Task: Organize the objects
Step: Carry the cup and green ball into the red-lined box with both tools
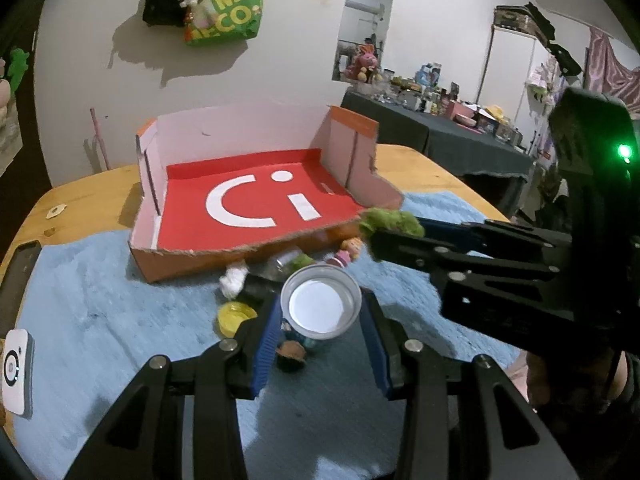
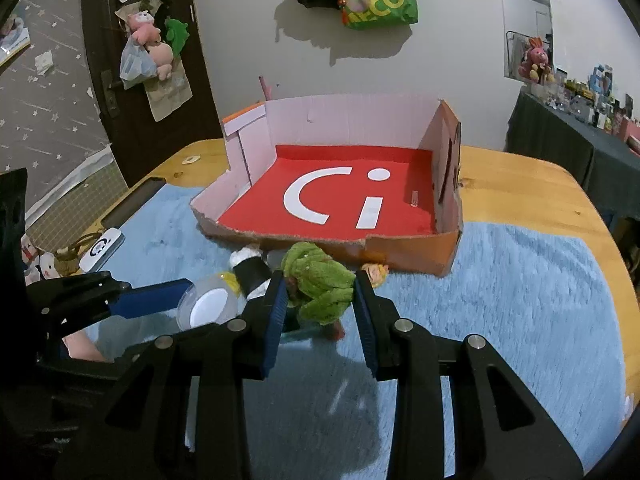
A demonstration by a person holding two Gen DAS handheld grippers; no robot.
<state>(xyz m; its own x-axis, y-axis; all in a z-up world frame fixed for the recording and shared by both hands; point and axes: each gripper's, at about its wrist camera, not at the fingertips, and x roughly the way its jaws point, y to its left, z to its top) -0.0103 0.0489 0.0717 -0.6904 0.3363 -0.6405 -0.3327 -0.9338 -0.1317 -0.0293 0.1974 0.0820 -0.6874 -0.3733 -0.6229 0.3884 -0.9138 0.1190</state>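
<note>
Left wrist view: my left gripper (image 1: 322, 312) is clamped on a clear plastic cup (image 1: 321, 307), pads on both sides of its wall, white base facing the camera. It looks light, thin and slick, so I'd guess it deforms or pops out if squeezed hard; a grip at mid-wall seems right. The cup sits just near of the red-floored cardboard box (image 1: 256, 196), over a small clutter: yellow lid (image 1: 234, 316), white wad (image 1: 234, 276), little doll (image 1: 346, 250). The blue mat (image 1: 100, 280) is underneath.

Right wrist view: my right gripper (image 2: 320, 300) is closed on a green plush toy (image 2: 320, 284), pinched across its body. Soft and light, it compresses, so low slip risk. It's held just near of the box's torn front edge (image 2: 320, 242); the box floor looks bare.
</note>
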